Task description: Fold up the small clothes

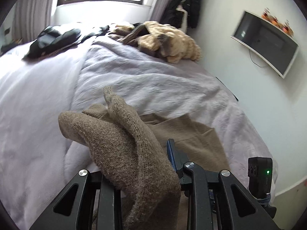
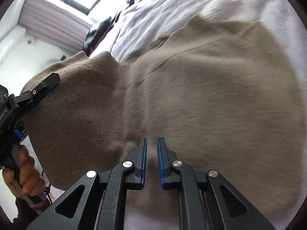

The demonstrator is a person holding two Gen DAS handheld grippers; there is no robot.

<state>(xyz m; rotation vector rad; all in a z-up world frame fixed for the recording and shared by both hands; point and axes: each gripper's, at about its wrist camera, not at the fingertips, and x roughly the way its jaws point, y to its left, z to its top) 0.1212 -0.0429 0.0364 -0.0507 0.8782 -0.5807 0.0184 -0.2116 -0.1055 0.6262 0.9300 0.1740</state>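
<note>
Well, early going: left tool (image 2: 46, 88) clamps the sweater (image 2: 191, 95) edge, lifted mid-fold over the bed (image 1: 134, 72); right tool (image 2: 151, 163) hovers narrowly parted, empty.

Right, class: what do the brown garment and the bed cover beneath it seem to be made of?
Brown garment: likely knitted wool or acrylic, matte and fuzzy; visible stitch loops and a ribbed edge. Bed cover: probably soft woven or plush fabric, pale lilac, with a slight sheen and fine wrinkles.
</note>
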